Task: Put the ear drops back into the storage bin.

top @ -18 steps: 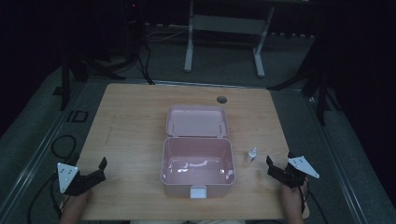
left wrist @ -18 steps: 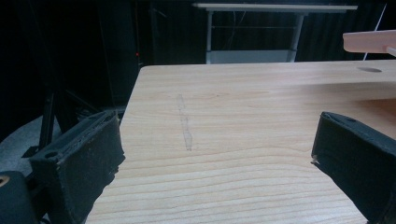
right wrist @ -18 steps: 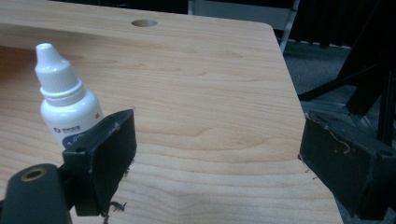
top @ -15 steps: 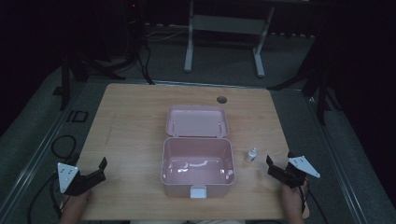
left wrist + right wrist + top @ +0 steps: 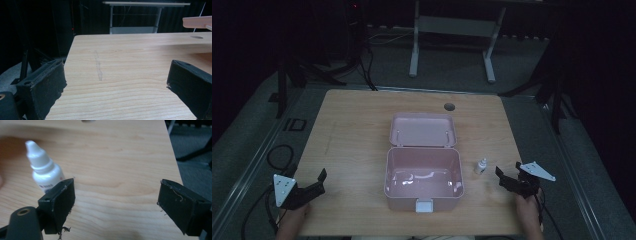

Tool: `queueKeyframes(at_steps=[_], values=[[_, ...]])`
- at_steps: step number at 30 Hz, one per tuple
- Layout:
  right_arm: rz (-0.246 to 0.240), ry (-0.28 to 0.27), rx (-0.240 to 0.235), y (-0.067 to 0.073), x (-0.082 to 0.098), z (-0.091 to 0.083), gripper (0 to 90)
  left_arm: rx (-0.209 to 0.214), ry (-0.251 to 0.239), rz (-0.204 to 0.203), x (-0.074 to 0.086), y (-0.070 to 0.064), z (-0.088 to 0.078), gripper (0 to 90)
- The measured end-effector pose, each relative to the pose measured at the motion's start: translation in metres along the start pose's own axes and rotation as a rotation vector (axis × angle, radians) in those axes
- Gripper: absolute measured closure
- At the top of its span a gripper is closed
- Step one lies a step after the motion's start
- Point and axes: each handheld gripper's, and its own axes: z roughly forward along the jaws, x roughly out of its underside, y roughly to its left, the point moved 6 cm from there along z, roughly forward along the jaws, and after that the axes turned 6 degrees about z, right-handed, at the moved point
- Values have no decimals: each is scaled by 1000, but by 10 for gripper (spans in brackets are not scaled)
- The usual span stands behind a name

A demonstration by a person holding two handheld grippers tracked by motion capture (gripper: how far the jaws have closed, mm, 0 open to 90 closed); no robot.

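An open pink box stands in the middle of the wooden table, its lid laid back behind it. Something pale lies on the box's floor. A small white dropper bottle stands upright just right of the box. My right gripper sits open near the table's front right, a little right of the bottle. In the right gripper view the bottle stands just beyond the left jaw, outside the gap of the gripper. My left gripper rests open at the front left, with bare wood between its jaws.
A round cable hole sits near the table's far edge. Metal stand legs and cables lie on the dark floor beyond. In the left gripper view the pink lid's edge shows at the upper right.
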Motion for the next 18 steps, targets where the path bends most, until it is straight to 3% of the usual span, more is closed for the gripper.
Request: queueKeyframes(at_steps=[10,12,16,18], values=[[22,313,-2,-4,4,5,124,-2,3,5,0,-1,0,20],[5,375,0,-4,3,5,124,-1,4,4,0,0,0,20],[-40,447,-5,-3,1,2,124,0,3,2,0,0,0,20],[-40,499,-8,-2,2,1,123,0,3,3,0,0,0,20]])
